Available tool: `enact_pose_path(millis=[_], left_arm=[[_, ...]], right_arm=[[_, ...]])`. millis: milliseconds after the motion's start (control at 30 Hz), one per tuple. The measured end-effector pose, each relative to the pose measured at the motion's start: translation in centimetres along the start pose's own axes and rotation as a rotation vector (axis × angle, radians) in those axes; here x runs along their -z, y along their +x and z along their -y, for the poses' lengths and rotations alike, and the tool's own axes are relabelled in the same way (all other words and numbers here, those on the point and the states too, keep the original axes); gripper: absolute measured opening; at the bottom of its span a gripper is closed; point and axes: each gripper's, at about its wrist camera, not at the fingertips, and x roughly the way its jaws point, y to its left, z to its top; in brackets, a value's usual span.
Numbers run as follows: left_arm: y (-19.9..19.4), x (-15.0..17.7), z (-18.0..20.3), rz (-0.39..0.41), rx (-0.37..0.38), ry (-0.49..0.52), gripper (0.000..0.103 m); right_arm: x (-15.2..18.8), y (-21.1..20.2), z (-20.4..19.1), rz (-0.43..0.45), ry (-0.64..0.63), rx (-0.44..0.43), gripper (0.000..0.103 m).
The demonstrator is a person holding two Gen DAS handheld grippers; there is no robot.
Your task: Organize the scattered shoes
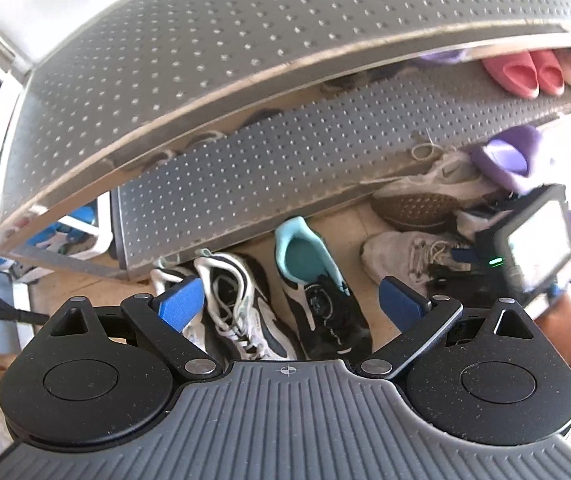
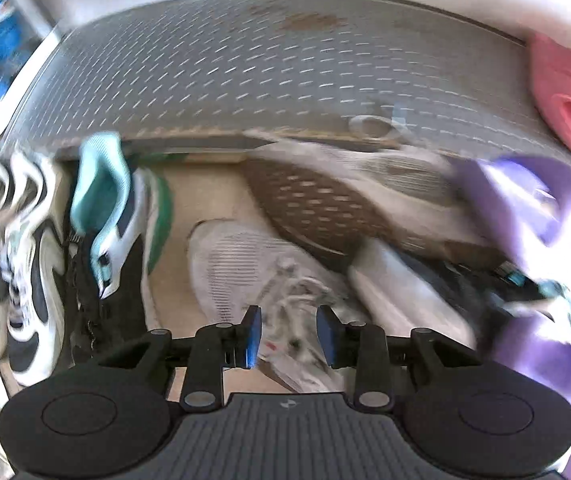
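Scattered shoes lie on the floor before a grey perforated shoe rack. My left gripper is open and empty above a black-and-white sneaker and a black sneaker with a teal lining. My right gripper is partly open over the laces of a grey knit sneaker, gripping nothing. A second grey sneaker lies on its side, brown sole showing. Purple slippers lie at the right. The right gripper's body shows in the left wrist view.
Pink slippers stand on the rack's middle shelf, with pale shoes beside them. A white frame with blue items stands left of the rack. Tan floor shows between the shoes. The right wrist view is motion-blurred.
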Motion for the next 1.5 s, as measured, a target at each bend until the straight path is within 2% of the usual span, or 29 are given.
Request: enact_pose_path(millis=[67, 200, 333, 433, 500, 567, 633, 700, 733, 767, 867, 900, 967, 1000, 1067, 1133, 1200, 1233, 1267, 1300, 1333, 1367, 1433, 1500], left_arm=[[0.5, -0.1, 0.2, -0.009, -0.007, 0.008, 0.098], [1.5, -0.4, 0.0, -0.034, -0.028, 0.001, 0.098], [2.1, -0.9, 0.4, -0.043, -0.027, 0.013, 0.098], [2.1, -0.9, 0.9, -0.037, -0.027, 0.029, 0.097], [1.9, -0.7, 1.3, -0.027, -0.026, 0.046, 0.098], [1.8, -0.5, 1.5, -0.024, -0.028, 0.055, 0.098], [1.8, 0.1, 1.9, -0.023, -0.033, 0.078, 0.098], [1.9, 0.5, 2.4, -0.022, -0.027, 0.113, 0.098], [1.8, 0.6, 2.6, -0.019, -0.023, 0.124, 0.098], [1.7, 0.7, 3.2, -0.007, -0.013, 0.145, 0.098], [1.5, 0.9, 4.6, 0.023, 0.017, 0.189, 0.098], [1.2, 0.9, 5.8, 0.053, 0.057, 0.218, 0.097], [0.9, 1.1, 7.7, 0.100, 0.124, 0.262, 0.096], [0.9, 1.2, 8.4, 0.115, 0.150, 0.276, 0.093], [1.1, 1.7, 11.3, 0.152, 0.245, 0.326, 0.090], [1.6, 2.3, 14.2, 0.179, 0.323, 0.378, 0.086], [2.0, 2.4, 17.1, 0.219, 0.315, 0.456, 0.087], [2.2, 2.4, 18.5, 0.239, 0.310, 0.495, 0.088], [2.4, 2.4, 20.3, 0.272, 0.296, 0.551, 0.088], [2.6, 2.4, 22.0, 0.305, 0.281, 0.608, 0.088], [3.4, 2.5, 25.3, 0.359, 0.240, 0.738, 0.087], [4.1, 2.7, 27.3, 0.386, 0.217, 0.827, 0.086], [5.4, 2.8, 30.5, 0.404, 0.200, 0.981, 0.078], [7.0, 2.4, 32.6, 0.390, 0.212, 1.057, 0.071]], right_arm=[[-0.4, 1.2, -1.3, -0.010, -0.078, 0.012, 0.033], [-0.2, 3.6, -2.4, -0.071, -0.252, 0.103, 0.031], [1.1, 4.1, -4.1, -0.126, -0.453, 0.195, 0.027], [2.1, 3.7, -2.3, -0.172, -0.473, 0.230, 0.024], [3.4, 3.4, -0.3, -0.197, -0.497, 0.284, 0.023], [4.5, 3.2, 1.7, -0.222, -0.505, 0.339, 0.016], [5.6, 2.7, 4.3, -0.257, -0.473, 0.368, 0.017], [6.1, 1.6, 5.9, -0.270, -0.440, 0.338, 0.021], [6.1, 0.8, 6.6, -0.266, -0.418, 0.305, 0.027], [5.7, -0.9, 7.4, -0.262, -0.369, 0.254, 0.038], [4.0, -6.4, 9.6, -0.225, -0.224, 0.137, 0.058], [3.0, -9.3, 10.8, -0.206, -0.155, 0.100, 0.063], [1.5, -14.2, 12.9, -0.180, -0.050, 0.072, 0.082], [0.8, -16.9, 14.1, -0.165, -0.001, 0.058, 0.084], [0.7, -21.0, 16.1, -0.119, 0.058, 0.022, 0.085], [0.3, -24.1, 18.6, -0.031, 0.117, -0.039, 0.085], [0.9, -25.4, 21.8, 0.047, 0.233, -0.109, 0.079], [1.4, -25.2, 23.4, 0.055, 0.314, -0.137, 0.068], [1.5, -25.3, 24.4, 0.064, 0.349, -0.142, 0.060], [1.2, -25.6, 24.9, 0.073, 0.347, -0.129, 0.059], [0.9, -26.0, 25.4, 0.083, 0.344, -0.116, 0.060], [0.7, -26.4, 25.9, 0.092, 0.342, -0.103, 0.065], [0.6, -27.3, 27.4, 0.109, 0.360, -0.070, 0.070], [0.8, -28.4, 29.5, 0.133, 0.431, -0.056, 0.071]])
